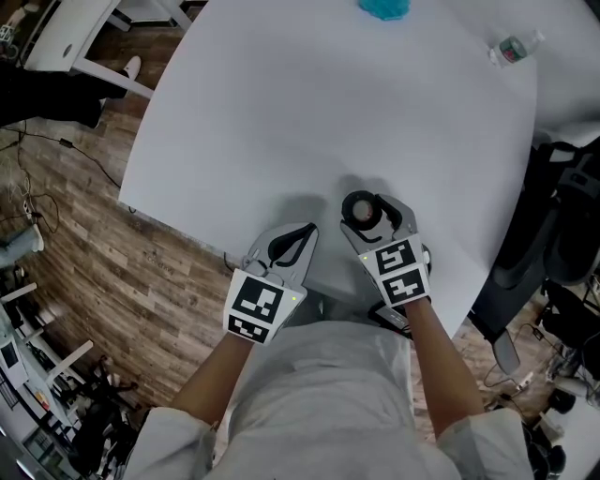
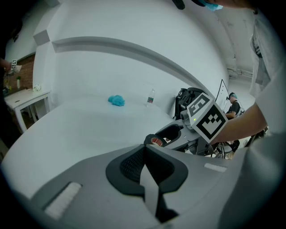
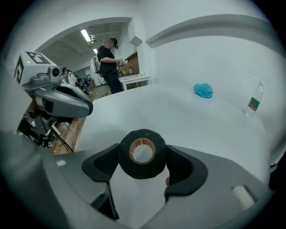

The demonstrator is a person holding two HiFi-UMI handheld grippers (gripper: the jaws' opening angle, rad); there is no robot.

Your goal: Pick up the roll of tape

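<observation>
A black roll of tape (image 1: 360, 212) with a tan core sits between the two black pads of my right gripper (image 1: 371, 210), which is shut on its sides. In the right gripper view the roll (image 3: 143, 154) faces the camera, held a little above the white table (image 1: 328, 112) near its front edge. My left gripper (image 1: 306, 232) hovers just left of it, jaws shut with nothing in them. The left gripper view has those closed jaws (image 2: 145, 151) in front and the roll (image 2: 155, 141) beyond them in the right gripper.
A crumpled blue cloth (image 1: 384, 7) lies at the table's far edge, and a small water bottle (image 1: 514, 47) lies at the far right. A dark chair (image 1: 553, 234) stands off the right edge. Wooden floor (image 1: 75, 234) shows on the left. A person (image 3: 108, 62) stands in the background.
</observation>
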